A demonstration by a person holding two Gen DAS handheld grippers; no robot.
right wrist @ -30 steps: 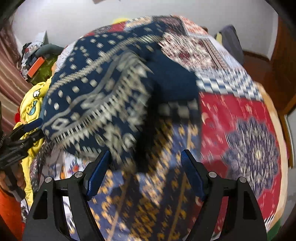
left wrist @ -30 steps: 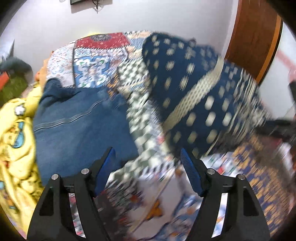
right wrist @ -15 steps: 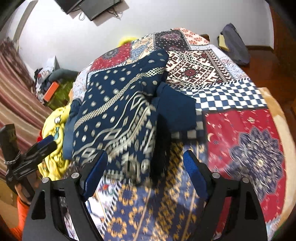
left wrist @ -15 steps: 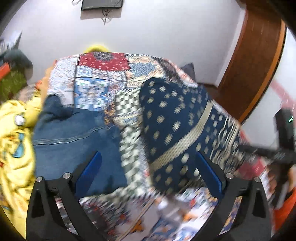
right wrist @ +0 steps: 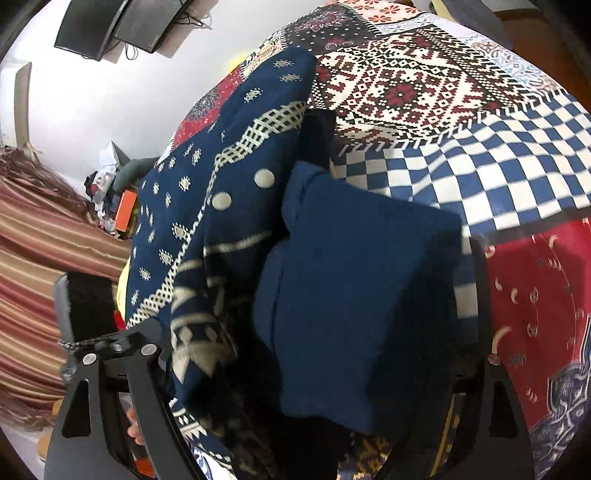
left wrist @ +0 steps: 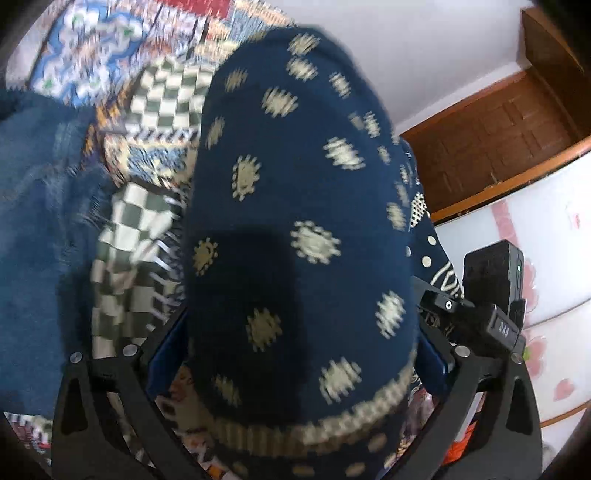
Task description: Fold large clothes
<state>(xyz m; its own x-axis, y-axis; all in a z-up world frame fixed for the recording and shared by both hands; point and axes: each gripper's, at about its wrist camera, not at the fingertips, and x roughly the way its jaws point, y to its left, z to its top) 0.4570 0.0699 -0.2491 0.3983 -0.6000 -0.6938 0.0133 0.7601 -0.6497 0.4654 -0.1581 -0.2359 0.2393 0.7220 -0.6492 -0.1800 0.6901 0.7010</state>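
Patchwork bed (right wrist: 461, 122) — right gripper (right wrist: 317, 354) opening, straddling garment (right wrist: 354, 288).

Navy garment (left wrist: 295, 229) with cream motifs and border bands, folded in a bundle on the patchwork bedspread (right wrist: 461, 155)

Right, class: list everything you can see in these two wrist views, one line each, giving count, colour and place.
Navy patterned woven garment: one, navy with cream motifs, bunched on the bed between both grippers' fingers.
Patchwork bedspread: one, multicoloured, covering the bed.
Blue denim garment: one, blue, beside the navy garment.
Wooden door: one, brown, background.
Wall-mounted screens: two, black, on white wall.
Striped curtain: one, red-beige, room edge.
Left gripper: black, blue pads, wide.
Right gripper: black, jaws opening.
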